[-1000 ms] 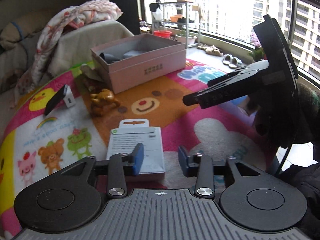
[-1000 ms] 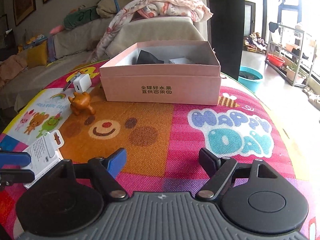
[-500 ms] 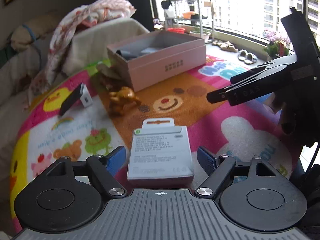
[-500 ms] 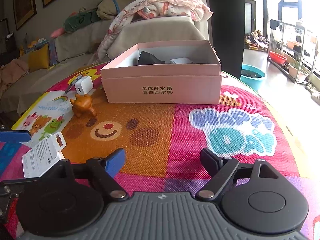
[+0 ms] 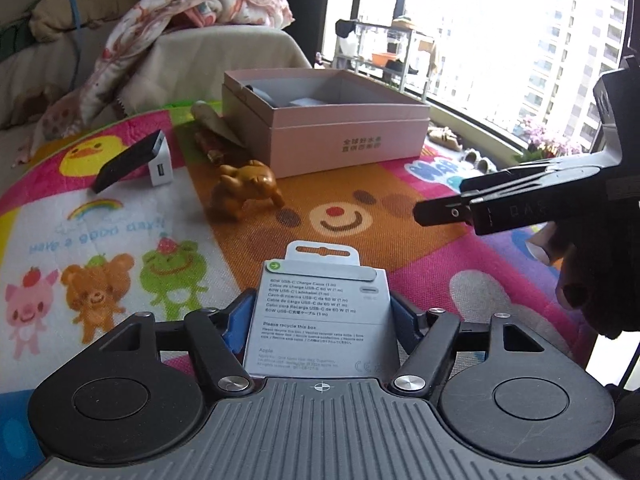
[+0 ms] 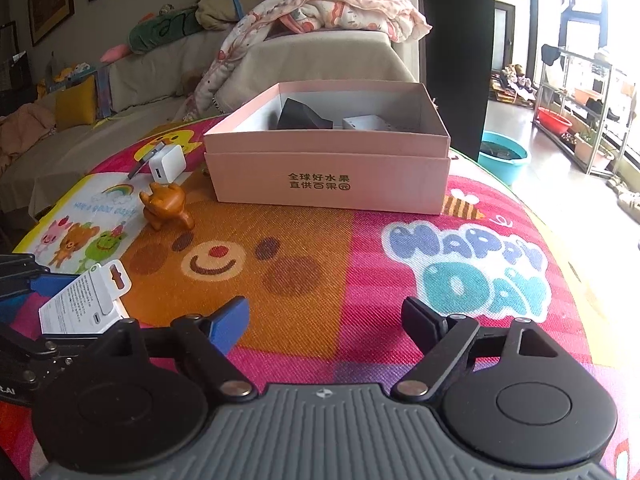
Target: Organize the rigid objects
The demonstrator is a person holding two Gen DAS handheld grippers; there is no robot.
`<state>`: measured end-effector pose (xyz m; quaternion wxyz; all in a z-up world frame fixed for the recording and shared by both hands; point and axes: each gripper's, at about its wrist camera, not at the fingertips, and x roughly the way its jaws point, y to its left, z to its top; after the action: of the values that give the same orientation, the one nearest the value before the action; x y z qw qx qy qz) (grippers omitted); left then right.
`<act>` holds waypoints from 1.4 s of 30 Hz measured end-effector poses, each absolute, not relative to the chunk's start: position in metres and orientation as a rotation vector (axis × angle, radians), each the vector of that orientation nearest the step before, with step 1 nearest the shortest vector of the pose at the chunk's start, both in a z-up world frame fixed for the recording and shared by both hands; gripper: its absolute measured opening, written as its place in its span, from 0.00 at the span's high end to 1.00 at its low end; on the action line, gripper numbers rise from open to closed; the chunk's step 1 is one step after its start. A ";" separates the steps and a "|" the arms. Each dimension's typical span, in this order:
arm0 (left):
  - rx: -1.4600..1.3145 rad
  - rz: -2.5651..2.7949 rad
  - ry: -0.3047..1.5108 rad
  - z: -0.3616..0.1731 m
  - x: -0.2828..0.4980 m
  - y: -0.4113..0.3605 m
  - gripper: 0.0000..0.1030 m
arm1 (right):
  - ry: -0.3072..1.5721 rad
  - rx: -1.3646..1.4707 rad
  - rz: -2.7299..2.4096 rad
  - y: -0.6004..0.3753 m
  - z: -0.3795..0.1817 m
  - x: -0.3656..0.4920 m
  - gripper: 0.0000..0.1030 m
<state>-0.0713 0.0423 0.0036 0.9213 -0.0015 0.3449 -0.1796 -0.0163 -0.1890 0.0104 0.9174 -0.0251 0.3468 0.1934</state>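
My left gripper (image 5: 320, 320) is shut on a white USB-C cable box (image 5: 320, 316), blue pads pressed on both its sides, low over the mat. The box also shows in the right wrist view (image 6: 86, 300) at the left edge. My right gripper (image 6: 324, 320) is open and empty above the mat, facing the pink open box (image 6: 328, 160). The pink box (image 5: 332, 132) holds a black object (image 6: 302, 118) and a white one (image 6: 366, 122). A brown toy figure (image 5: 248, 192) stands in front of it, with a white charger (image 5: 160, 166) to the left.
A colourful cartoon mat (image 6: 320, 248) covers the round table. A black flat item (image 5: 128, 164) leans on the charger. A sofa with a blanket (image 6: 320, 12) lies behind. My right gripper's body (image 5: 520, 204) reaches in from the right in the left wrist view.
My left gripper opened, moved right over the cable box, then closed on its sides. My right gripper stayed open and barely moved.
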 end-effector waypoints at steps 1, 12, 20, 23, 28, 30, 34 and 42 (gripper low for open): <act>-0.033 -0.378 0.704 0.004 -0.071 0.048 0.28 | 0.704 -0.058 0.415 -0.184 0.019 -0.013 0.19; -0.206 -0.173 0.543 0.005 -0.047 0.133 0.28 | 0.749 -0.211 0.533 -0.033 0.128 0.114 0.40; -0.359 -0.182 0.529 0.000 -0.048 0.156 0.28 | 0.871 -0.501 0.271 0.090 0.065 0.247 0.64; -0.404 -0.188 0.539 -0.002 -0.048 0.162 0.28 | 0.922 -0.562 0.166 0.100 0.033 0.280 0.71; -0.416 -0.205 0.532 -0.002 -0.050 0.164 0.28 | 0.976 -0.599 0.163 0.100 0.014 0.284 0.88; -0.422 -0.206 0.535 -0.003 -0.048 0.165 0.28 | 1.007 -0.610 0.221 0.099 0.015 0.271 0.94; -0.436 -0.207 0.541 -0.005 -0.047 0.167 0.28 | 1.039 -0.605 0.346 0.091 0.021 0.219 0.97; -0.466 -0.210 0.555 -0.007 -0.045 0.170 0.28 | 1.102 -0.579 0.563 0.049 0.028 0.107 0.98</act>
<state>-0.0449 0.1696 -0.0072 0.9297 -0.2273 0.2711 -0.1024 0.1073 0.0487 0.0285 0.7755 -0.2675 0.5093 0.2601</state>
